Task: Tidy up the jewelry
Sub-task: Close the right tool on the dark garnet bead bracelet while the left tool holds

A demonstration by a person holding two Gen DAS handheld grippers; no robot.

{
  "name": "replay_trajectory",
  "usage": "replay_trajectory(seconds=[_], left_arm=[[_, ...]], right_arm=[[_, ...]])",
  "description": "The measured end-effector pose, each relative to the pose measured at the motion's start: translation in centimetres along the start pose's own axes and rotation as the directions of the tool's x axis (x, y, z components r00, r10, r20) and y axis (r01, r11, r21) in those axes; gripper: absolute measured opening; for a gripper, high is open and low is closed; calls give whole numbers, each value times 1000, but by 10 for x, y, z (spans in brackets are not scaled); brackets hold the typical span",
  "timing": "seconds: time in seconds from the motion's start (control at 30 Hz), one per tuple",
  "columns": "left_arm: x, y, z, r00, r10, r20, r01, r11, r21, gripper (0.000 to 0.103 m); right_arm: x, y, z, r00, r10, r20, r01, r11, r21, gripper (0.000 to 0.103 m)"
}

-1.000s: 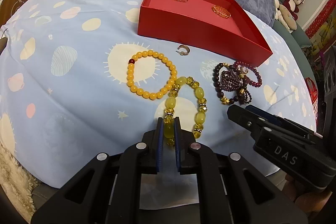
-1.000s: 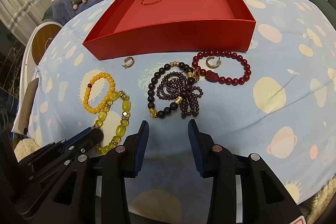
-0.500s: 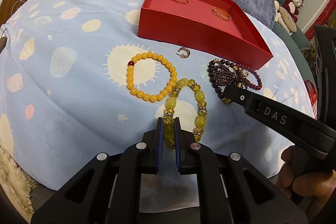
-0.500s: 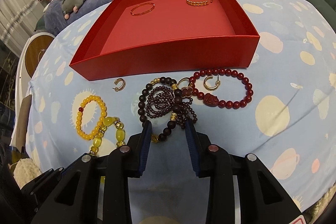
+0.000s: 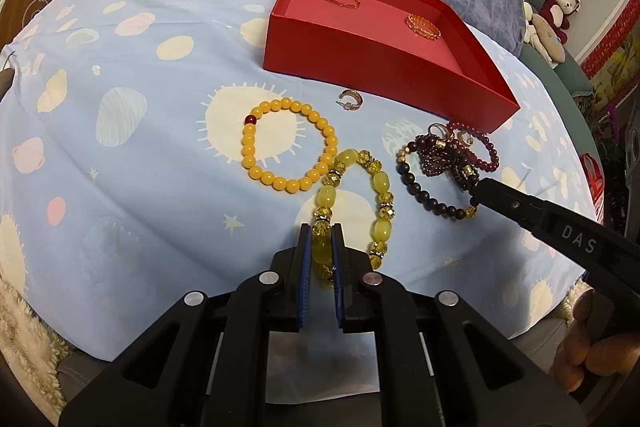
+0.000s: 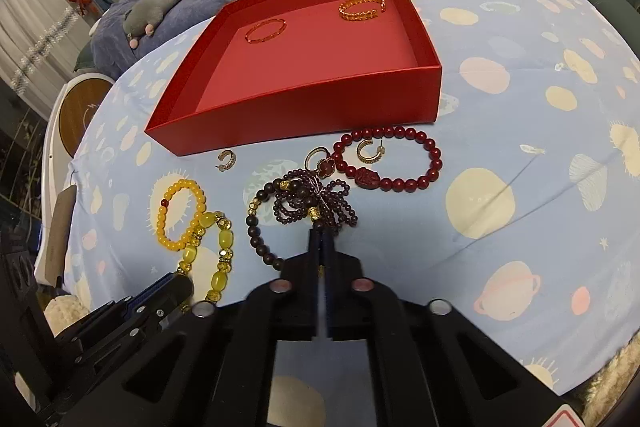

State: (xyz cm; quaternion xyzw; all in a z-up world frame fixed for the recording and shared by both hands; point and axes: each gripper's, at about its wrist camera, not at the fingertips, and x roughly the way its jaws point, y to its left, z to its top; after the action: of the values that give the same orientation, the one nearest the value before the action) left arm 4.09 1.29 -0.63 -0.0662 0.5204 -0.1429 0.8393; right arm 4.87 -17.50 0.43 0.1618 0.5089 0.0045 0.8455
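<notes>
Left hand-held gripper (image 5: 320,255) is clamped on the yellow-green bracelet (image 5: 352,211). Right hand-held gripper (image 6: 320,243) is pinched fully shut on the dark bead string (image 6: 304,207). Risk: that tangle may drag the ring (image 6: 316,157) and red bracelet (image 6: 394,163) when lifted.

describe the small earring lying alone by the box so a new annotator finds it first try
Start at the open red cardboard box on the blue planet-print sheet. Just in front of its near wall, toward its left end, lies a small gold C-shaped hoop earring. It lies clear of every bracelet, above the round yellow bead bracelet, while the other hoop earring sits inside the dark red bead bracelet.
</notes>
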Motion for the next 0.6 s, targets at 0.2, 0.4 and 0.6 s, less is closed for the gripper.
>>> replay_trajectory(seconds=[0.2,0.4,0.6], left_arm=[[-1,-2,-3,1000,13,5,-13,1000,14,10],[-1,-3,-3,1000,16,8,-16,1000,17,10],[-2,-3,-3,1000,12,9,-12,1000,15,10]], right_arm=[[-3,-5,-10,1000,-11,-23,11,1000,-19,7],[2,1,-7,999,-32,-17,31,999,-31,25],[18,7,-6,998,-48,-30,46,997,-55,25]])
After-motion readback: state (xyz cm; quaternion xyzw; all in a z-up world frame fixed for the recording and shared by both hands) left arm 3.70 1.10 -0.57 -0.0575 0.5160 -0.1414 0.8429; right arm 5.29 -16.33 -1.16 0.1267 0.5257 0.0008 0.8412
